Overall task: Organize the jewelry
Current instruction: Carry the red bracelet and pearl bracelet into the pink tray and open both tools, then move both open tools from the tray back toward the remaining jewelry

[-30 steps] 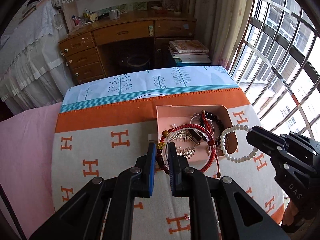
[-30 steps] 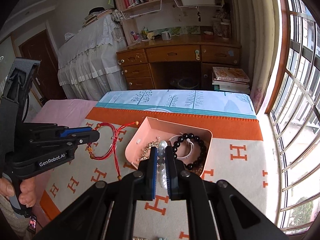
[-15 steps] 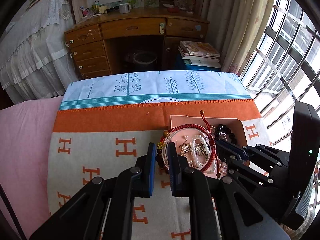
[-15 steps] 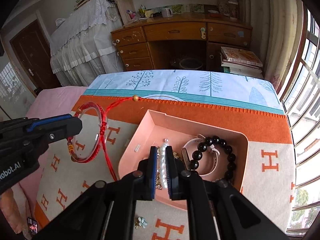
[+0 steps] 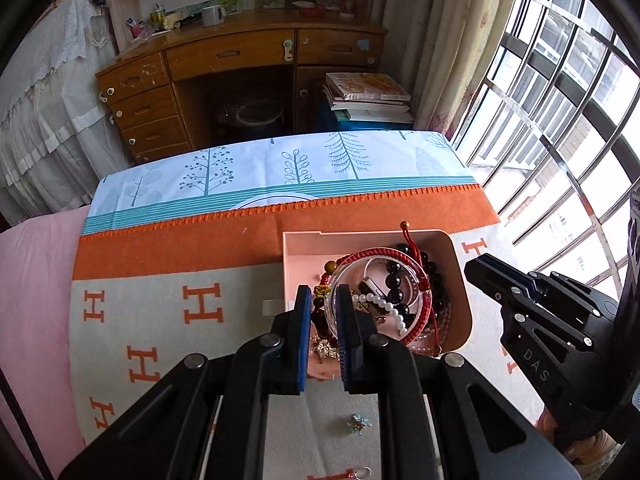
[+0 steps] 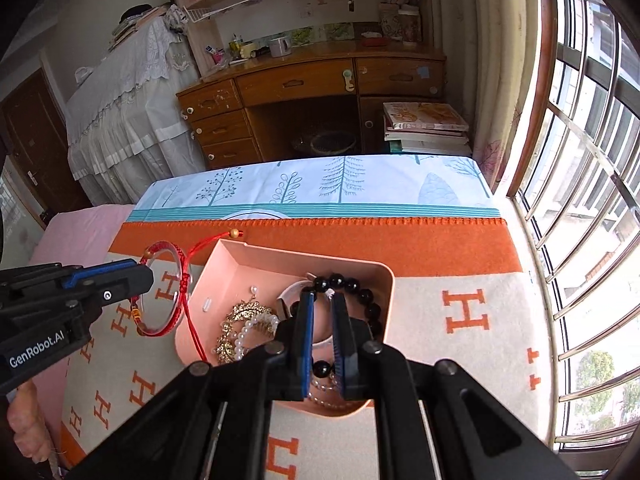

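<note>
Now the right gripper [image 6: 321,322] is seen with its fingers slightly apart and nothing between them. The pearl bracelet [image 6: 250,330] that was pinched there half a second ago has been let go and lies inside the pink tray [image 6: 382,276], draped beside a gold hairpiece [image 6: 240,314] and near the black bead bracelet [image 6: 362,294]. That item is judged sorted.

The left gripper [image 5: 323,312] is kept closed on the red cord bracelet [image 5: 386,254], gripped at its beaded side. From the right wrist view the red loop hangs above the blanket [image 6: 460,264], just outside the tray's left wall, its tail cord trailing along the tray corner. It has been carried closer to the tray than a second ago but is not yet over the opening.

A small flower-shaped piece [image 5: 359,424] is noted loose on the blanket, apart from the tray; more sorting is judged to remain.
</note>
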Demonstrator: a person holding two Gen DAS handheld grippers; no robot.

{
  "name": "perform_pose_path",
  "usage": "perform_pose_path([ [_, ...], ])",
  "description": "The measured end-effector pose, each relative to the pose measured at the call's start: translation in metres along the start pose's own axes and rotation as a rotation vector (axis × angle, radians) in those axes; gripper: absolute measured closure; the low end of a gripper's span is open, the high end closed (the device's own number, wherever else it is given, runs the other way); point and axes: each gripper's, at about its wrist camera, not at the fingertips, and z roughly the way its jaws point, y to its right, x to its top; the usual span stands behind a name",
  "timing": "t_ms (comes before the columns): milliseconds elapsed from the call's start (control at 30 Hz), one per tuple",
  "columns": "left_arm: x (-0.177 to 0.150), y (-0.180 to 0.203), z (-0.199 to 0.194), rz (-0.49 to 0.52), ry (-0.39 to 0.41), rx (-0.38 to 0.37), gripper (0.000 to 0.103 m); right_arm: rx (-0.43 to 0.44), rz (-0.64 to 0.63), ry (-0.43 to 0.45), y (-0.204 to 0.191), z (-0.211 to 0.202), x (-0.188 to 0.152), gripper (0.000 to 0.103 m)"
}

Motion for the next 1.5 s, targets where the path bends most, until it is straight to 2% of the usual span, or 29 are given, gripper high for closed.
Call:
perform_pose_path([
  [400, 0.006, 0.06, 0.043, 0.06, -0.071, -0.066, 0.093, -0.02, 0.061, 0.012, 0.034, -0.015, -0.015, 0.094],
  [467, 0.007, 0.067, 0.049, 0.065, -0.08, -0.07, 0.088, -0.025, 0.063, 0.011, 0.038, -0.016, -0.017, 0.094],
  [533, 0.006, 0.071, 0.054, 0.069, -0.076, -0.059, 0.063, -0.025, 0.065, 0.011, 0.041, -0.017, -0.019, 0.094],
  [567, 0.006, 0.073, 0.055, 0.069, -0.071, -0.049, 0.058, -0.026, 0.066, 0.012, 0.043, -0.018, -0.02, 0.094],
  [700, 0.005, 0.07, 0.055, 0.061, -0.062, -0.037, 0.056, -0.024, 0.067, 0.014, 0.046, -0.021, -0.023, 0.094],
  [1000, -0.001, 0.053, 0.032, 0.062, -0.038, 0.008, 0.055, -0.01, 0.054, 0.019, 0.04, -0.032, -0.031, 0.094],
  [1133, -0.009, 0.046, 0.011, 0.065, -0.006, 0.032, 0.046, 0.0, 0.039, 0.024, 0.035, -0.042, -0.036, 0.094],
  [1500, -0.042, 0.038, -0.044, 0.104, 0.053, 0.08, 0.04, 0.012, -0.007, 0.038, 0.021, -0.073, -0.057, 0.094],
])
